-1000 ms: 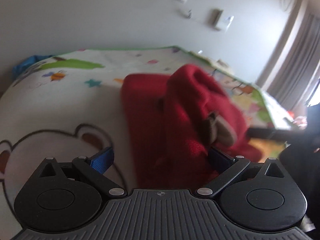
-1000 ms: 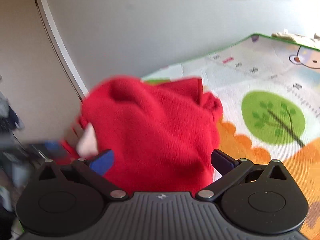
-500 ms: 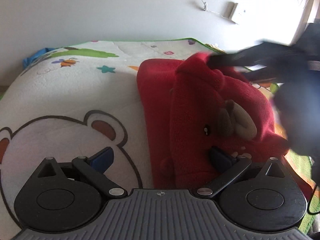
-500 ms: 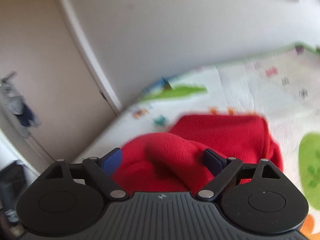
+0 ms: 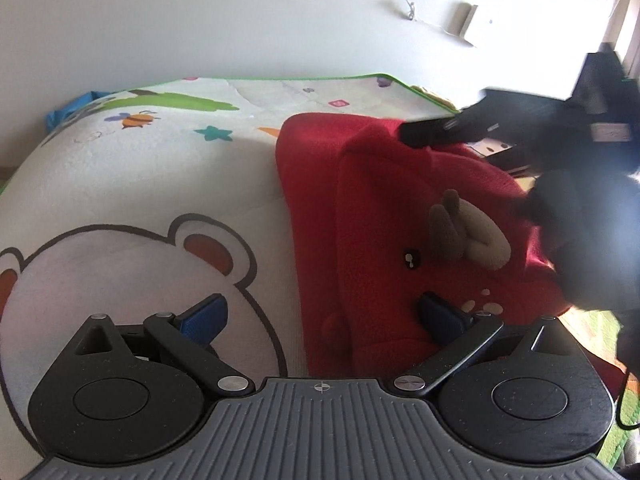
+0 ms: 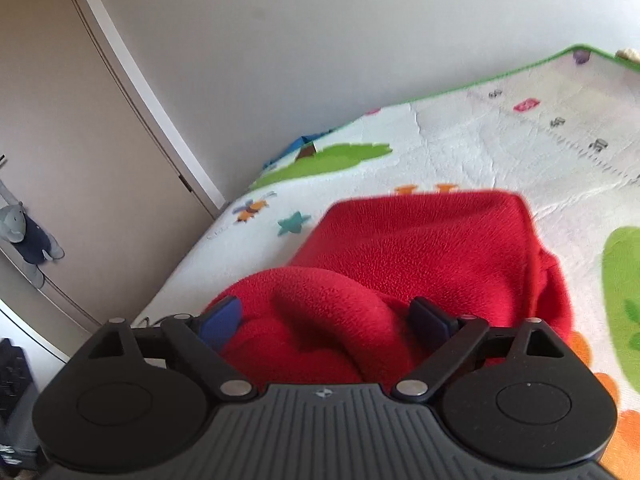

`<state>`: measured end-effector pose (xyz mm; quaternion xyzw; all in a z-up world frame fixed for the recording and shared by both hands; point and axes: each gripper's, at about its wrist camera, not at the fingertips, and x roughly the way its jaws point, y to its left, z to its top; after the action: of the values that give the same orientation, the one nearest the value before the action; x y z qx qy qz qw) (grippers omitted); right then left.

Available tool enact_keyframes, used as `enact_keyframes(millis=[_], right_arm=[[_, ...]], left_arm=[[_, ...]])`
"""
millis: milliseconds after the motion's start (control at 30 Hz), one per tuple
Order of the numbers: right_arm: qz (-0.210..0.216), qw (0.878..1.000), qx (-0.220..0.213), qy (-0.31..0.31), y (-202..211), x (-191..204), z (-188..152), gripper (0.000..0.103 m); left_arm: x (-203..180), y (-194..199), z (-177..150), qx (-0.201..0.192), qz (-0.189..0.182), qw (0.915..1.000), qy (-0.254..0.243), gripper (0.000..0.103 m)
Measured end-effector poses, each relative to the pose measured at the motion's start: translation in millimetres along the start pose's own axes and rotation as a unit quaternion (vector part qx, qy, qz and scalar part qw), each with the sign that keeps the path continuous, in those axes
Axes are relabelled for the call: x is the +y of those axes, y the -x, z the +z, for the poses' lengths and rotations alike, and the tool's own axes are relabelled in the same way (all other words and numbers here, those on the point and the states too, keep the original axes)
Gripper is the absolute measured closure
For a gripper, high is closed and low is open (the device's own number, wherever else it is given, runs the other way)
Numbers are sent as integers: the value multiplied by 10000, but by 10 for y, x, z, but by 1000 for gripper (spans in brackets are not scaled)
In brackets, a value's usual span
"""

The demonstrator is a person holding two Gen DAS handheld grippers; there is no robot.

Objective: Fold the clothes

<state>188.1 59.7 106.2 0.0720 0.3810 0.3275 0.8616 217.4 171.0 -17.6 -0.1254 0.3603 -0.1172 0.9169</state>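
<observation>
A red fleece garment (image 5: 384, 216) with a brown antler patch (image 5: 464, 232) lies bunched on a cartoon play mat (image 5: 132, 208). My left gripper (image 5: 320, 316) is open, low over the mat at the garment's near left edge; its right finger (image 5: 440, 316) rests against the fleece. My right gripper (image 6: 328, 320) is open with a raised fold of the red garment (image 6: 420, 248) between its fingers. The right gripper also shows in the left wrist view (image 5: 500, 124), over the garment's far edge.
The play mat (image 6: 520, 136) has a green border and ends near a white wall (image 6: 320, 40). A door frame (image 6: 140, 92) and a grey stuffed toy (image 6: 28, 240) stand at the left. Wall sockets (image 5: 472, 24) are on the far wall.
The garment has gone from lifted to lying on the mat. My right gripper has swung over the garment's far edge and lowered. My left gripper has stayed open and shifted slightly.
</observation>
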Motion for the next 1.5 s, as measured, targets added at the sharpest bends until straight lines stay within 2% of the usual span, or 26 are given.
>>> enact_keyframes(millis=[133, 267, 367, 500, 567, 700, 800, 900, 1000, 1167, 1233, 1300, 1367, 1433, 1500], right_arm=[[-228, 9986, -421, 232, 447, 22, -12, 4], [-621, 9963, -419, 417, 703, -40, -213, 2], [-728, 9964, -291, 311, 752, -164, -388, 2], [-670, 9971, -316, -194, 811, -368, -535, 2], [-593, 9972, -420, -195, 890, -392, -630, 0], [-474, 9983, -318, 105, 985, -359, -848, 0], [-751, 9969, -42, 236, 874, -334, -1020, 0], [-1039, 9939, 73, 370, 730, -287, -1175, 0], [-931, 9952, -16, 312, 799, -304, -1148, 0], [-741, 9967, -307, 88, 974, -390, -1041, 0], [-573, 9978, -337, -17, 1046, -404, -1029, 0], [-373, 9991, -197, 88, 1074, -354, -1074, 0], [-292, 9985, 103, 443, 1026, -249, -1184, 0], [-506, 9937, 398, 912, 941, -129, -1363, 0], [-551, 9940, 350, 873, 942, -143, -1500, 0]], left_arm=[[21, -17, 1, 18, -65, 10000, 70, 0], [24, 0, -10, 13, -48, 9999, 135, 0], [1, 17, -11, 3, 22, 9999, 116, 0], [-25, 53, -5, -36, 80, 9999, 105, 0], [-18, 106, 15, -77, 4, 9999, 149, 0], [-9, 201, 89, -244, -198, 9994, 166, 0], [-34, 160, 122, -253, -161, 9995, 55, 0], [-77, 28, 112, -32, 101, 9999, -105, 0], [-100, 26, 110, -43, 149, 9996, -241, 0], [19, 121, 176, -189, -476, 9986, 156, 0], [0, 96, 164, -135, -437, 9989, 127, 0], [-46, 43, 129, -29, -339, 9994, -10, 0], [-69, 3, 92, 43, -348, 9994, -24, 0], [-60, 5, 79, 47, -399, 9992, 39, 0], [-53, 39, 76, 23, -479, 9988, 85, 0]])
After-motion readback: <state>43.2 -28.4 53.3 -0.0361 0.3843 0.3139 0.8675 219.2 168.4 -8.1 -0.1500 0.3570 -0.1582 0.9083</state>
